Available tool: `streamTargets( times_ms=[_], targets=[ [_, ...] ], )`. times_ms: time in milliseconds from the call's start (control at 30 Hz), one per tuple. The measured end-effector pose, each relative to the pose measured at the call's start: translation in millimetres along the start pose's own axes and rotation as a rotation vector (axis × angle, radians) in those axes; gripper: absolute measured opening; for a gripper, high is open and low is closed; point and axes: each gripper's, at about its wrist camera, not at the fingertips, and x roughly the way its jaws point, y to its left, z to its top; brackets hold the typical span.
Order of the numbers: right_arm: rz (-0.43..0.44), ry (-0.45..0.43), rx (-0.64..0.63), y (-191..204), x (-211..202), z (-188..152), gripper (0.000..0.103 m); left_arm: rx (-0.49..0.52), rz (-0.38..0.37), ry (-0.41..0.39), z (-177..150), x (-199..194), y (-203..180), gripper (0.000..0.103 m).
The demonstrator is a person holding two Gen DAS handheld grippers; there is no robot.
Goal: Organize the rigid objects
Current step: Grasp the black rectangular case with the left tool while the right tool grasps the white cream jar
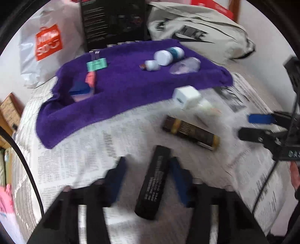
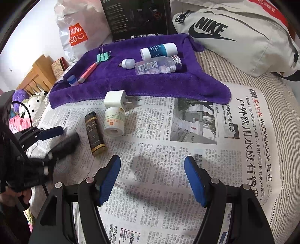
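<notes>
My left gripper (image 1: 148, 167) is open around a black rectangular stick (image 1: 153, 182) that lies between its blue pads on the newspaper; it touches the right pad and stands apart from the left. The stick also shows in the right wrist view (image 2: 67, 143). My right gripper (image 2: 151, 169) is open and empty over the newspaper (image 2: 187, 159). A brown-gold tube (image 2: 93, 134), a white jar (image 2: 114, 122) and a white charger plug (image 2: 116, 98) lie on the paper. A purple towel (image 2: 150, 84) holds a blue-white bottle (image 2: 159, 49), a clear pill bottle (image 2: 159, 64), a small white plug (image 2: 128, 63), a green binder clip (image 2: 102, 56) and a pink stick (image 2: 88, 70).
A grey Nike bag (image 2: 234, 37), a black box (image 2: 136, 16) and a white Miniso bag (image 2: 78, 30) stand behind the towel. Wooden furniture (image 2: 37, 75) and soft toys (image 2: 28, 105) are at the left. The bed's striped sheet (image 2: 281, 131) lies to the right.
</notes>
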Motion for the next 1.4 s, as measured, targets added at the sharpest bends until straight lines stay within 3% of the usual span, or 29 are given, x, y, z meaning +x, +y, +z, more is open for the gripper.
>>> streamTargets(
  times_ms=[67,200,400,567,733,800,867,1000,1100,1400],
  targets=[
    [0.002,-0.001,0.001,0.0,0.1,1.6,0.070,-0.035,0.017,-0.003,-3.5,-3.5,9.2,0.023],
    [0.001,-0.003,-0.014,3.8,1.3,4.3,0.070,-0.088,-0.013,-0.018,-17.0,-11.1,19.7,0.023],
    [0.023,-0.005,-0.032,15.9,8.0,12.4,0.070,-0.083,-0.016,-0.032,-18.2,-10.6,16.8,0.027],
    [0.075,-0.043,-0.020,28.1,11.7,29.5,0.070,-0.092,-0.008,-0.041,-14.5,-8.6,19.4,0.022],
    [0.043,-0.060,-0.054,42.4,21.7,46.3,0.069,-0.110,-0.004,-0.043,-14.6,-8.4,20.6,0.022],
    [0.009,-0.062,-0.087,49.3,29.4,48.0,0.062,-0.097,0.016,-0.043,-14.3,-8.2,17.4,0.022],
    [-0.027,-0.032,-0.128,55.6,39.9,46.4,0.046,-0.093,0.022,-0.047,-14.4,-7.8,16.4,0.022],
    [-0.053,-0.042,-0.162,54.9,35.4,40.3,0.029,-0.109,0.001,-0.056,-14.6,-8.1,21.1,0.022],
    [-0.052,-0.028,-0.151,43.6,28.7,36.9,0.030,-0.106,0.058,-0.056,-15.6,-8.9,23.9,0.022],
    [-0.102,-0.043,-0.197,41.2,29.7,28.3,0.029,-0.110,0.060,-0.077,-16.2,-6.9,26.2,0.023]
  ],
)
